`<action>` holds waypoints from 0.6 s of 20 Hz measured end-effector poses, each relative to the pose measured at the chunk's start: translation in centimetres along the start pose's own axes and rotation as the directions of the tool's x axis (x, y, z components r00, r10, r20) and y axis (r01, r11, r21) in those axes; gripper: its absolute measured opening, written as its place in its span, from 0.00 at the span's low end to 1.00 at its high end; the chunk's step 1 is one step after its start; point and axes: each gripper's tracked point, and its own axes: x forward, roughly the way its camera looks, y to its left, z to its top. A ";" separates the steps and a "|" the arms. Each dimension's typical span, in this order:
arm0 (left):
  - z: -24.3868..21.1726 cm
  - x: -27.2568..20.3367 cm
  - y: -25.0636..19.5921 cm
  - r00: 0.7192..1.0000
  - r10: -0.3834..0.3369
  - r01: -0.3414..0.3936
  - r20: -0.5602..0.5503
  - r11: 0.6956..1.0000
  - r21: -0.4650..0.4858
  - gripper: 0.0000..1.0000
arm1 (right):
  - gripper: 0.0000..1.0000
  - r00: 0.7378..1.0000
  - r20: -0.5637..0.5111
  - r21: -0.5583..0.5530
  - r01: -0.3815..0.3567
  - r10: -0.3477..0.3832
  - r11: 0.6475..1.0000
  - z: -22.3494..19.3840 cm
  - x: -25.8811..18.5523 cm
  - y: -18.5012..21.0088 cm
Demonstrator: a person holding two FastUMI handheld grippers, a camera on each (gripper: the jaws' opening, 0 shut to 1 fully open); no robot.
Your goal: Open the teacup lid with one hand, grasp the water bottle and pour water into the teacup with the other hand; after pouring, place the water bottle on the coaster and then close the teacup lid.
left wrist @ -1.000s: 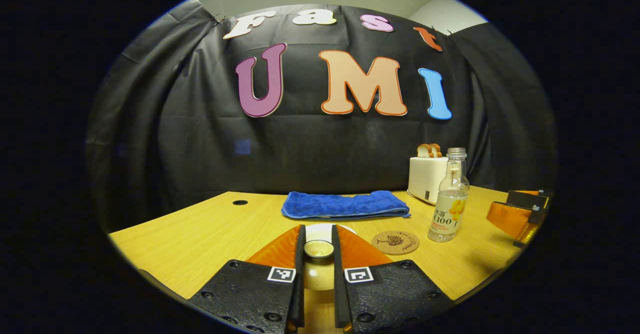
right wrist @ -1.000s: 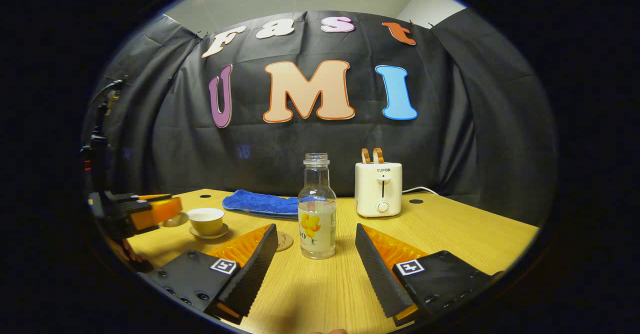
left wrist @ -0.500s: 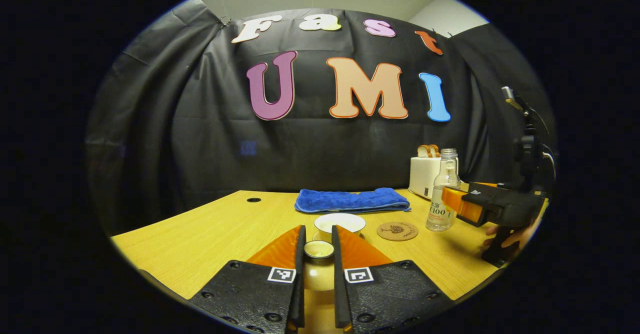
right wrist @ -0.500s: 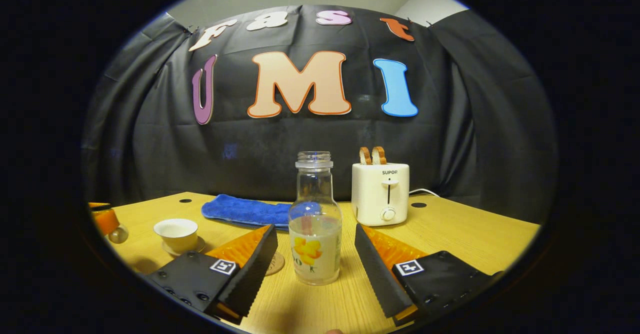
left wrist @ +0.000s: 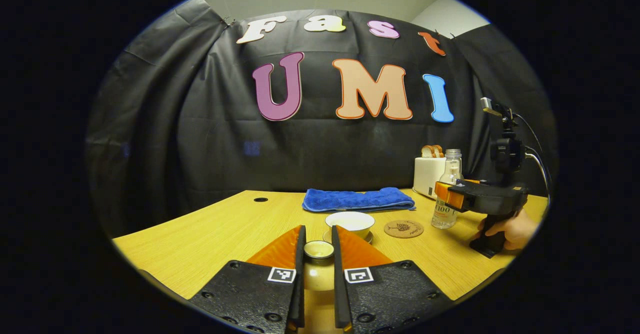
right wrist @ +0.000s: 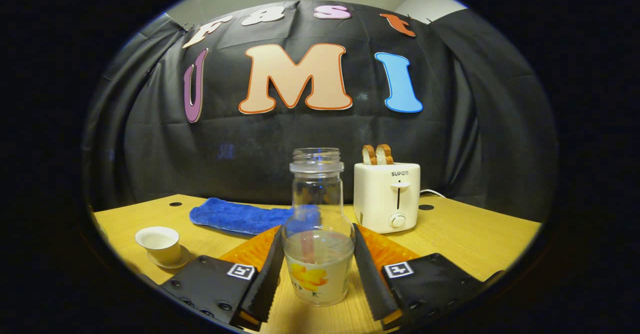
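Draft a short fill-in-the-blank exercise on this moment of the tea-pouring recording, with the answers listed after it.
1. The left gripper is shut on the teacup's ____.
2. The teacup stands open on its ____.
3. The right gripper has its jaws closed on the ____.
4. The coaster lies between the teacup and the water bottle, with ____ resting on it.

Missing words: lid; saucer; water bottle; nothing

Open cream teacup (left wrist: 349,222) on its saucer, round cork coaster (left wrist: 403,228) at its 3 o'clock, clear uncapped water bottle (right wrist: 318,239) upright, part full, lid (left wrist: 319,250) lifted clear.
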 end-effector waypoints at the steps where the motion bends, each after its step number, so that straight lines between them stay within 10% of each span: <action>1: 0.0 0.0 0.0 1.000 0.000 0.000 0.001 1.000 0.001 0.20 | 0.82 1.000 0.004 0.001 0.021 -0.021 1.000 0.1 0.0 -0.4; 7: 0.0 0.1 -0.3 1.000 -0.022 0.022 0.001 1.000 0.003 0.20 | 0.70 0.998 0.001 -0.005 -0.069 0.069 0.998 0.1 -1.0 1.4; 12: -0.2 0.2 1.7 1.000 -0.012 0.012 -0.004 1.000 0.001 0.20 | 0.70 0.986 0.029 -0.364 -0.141 0.163 0.921 0.9 -2.7 4.3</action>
